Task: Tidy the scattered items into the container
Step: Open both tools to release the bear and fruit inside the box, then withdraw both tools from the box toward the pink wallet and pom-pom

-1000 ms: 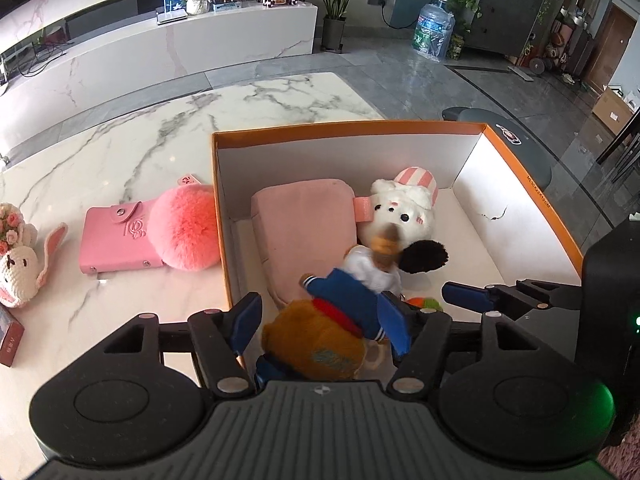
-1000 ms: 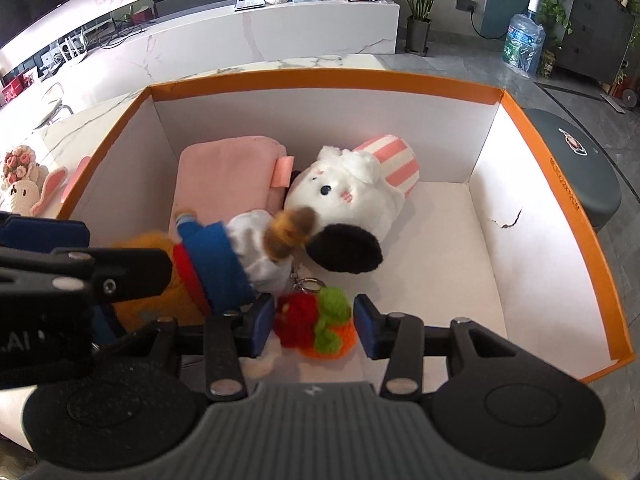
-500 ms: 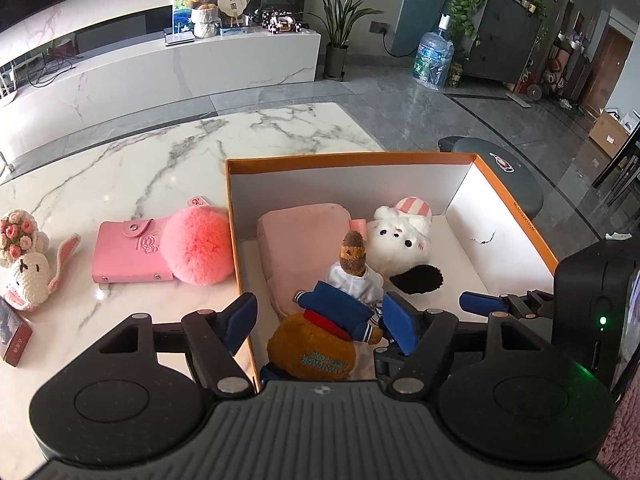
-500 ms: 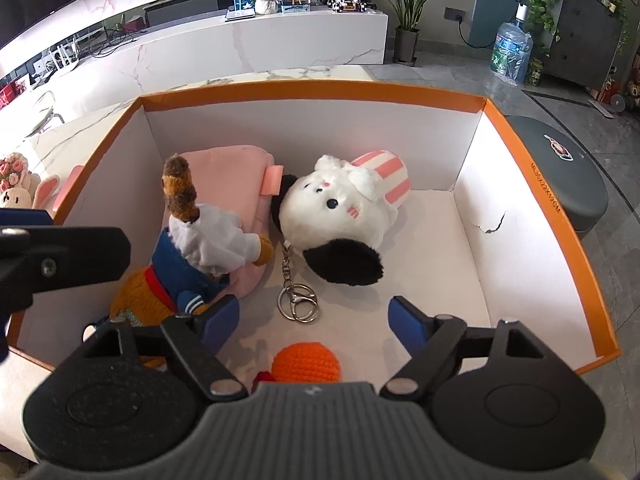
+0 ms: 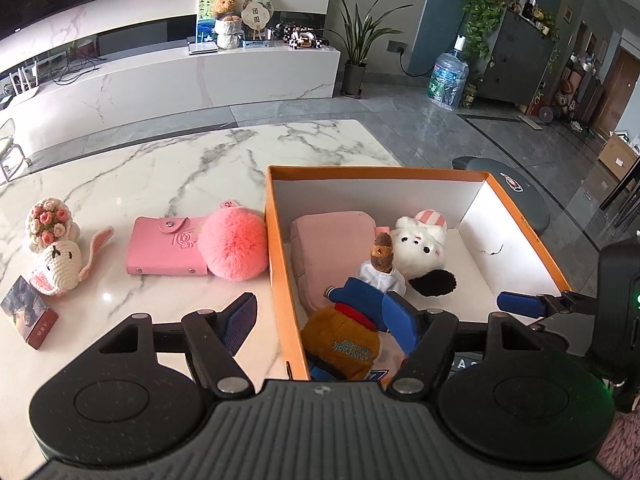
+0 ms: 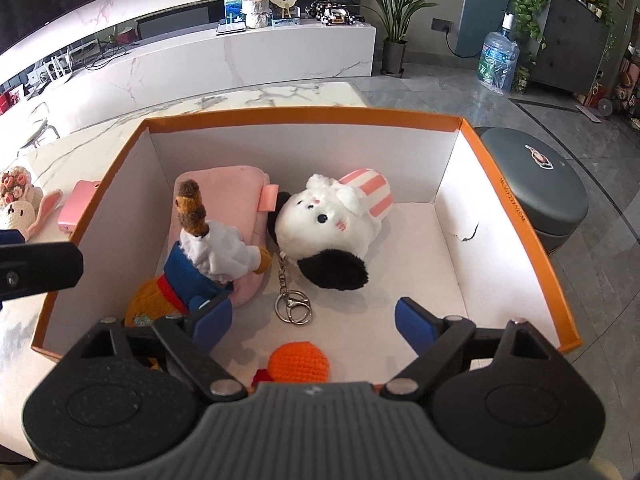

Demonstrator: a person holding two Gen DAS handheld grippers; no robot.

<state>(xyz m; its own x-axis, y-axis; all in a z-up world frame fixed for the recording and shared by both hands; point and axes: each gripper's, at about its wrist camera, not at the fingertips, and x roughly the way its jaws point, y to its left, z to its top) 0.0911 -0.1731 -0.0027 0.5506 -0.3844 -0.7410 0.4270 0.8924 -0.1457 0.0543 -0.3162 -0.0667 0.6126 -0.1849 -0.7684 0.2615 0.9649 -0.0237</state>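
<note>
Right now the box sits on the marble table, orange outside and white inside, with four things already in it: a pink pouch lies flat by the far left corner, a white plush with a striped pink hat and a black ear rests beside it, touching the pouch's tab, and its keyring trails toward the near wall. A brown doll in a blue and white outfit leans on the near end of the pouch, head up. An orange crochet toy lies on the floor at the near wall. The right gripper hangs just over that toy, jaws opening wide, with nothing pressed between the pads, and the toy sits free below them. The left gripper straddles the box's left wall, one finger outside over the table, the other inside near the doll; its jaws stand apart and clamp on nothing. Out on the table, still loose: a pink pompom touches the box's outer wall, a pink wallet lies against the pompom, a crochet bunny with a flower bouquet is further left, and a small dark box is at the near left edge. A grey stool stands beyond the box's right side.
</note>
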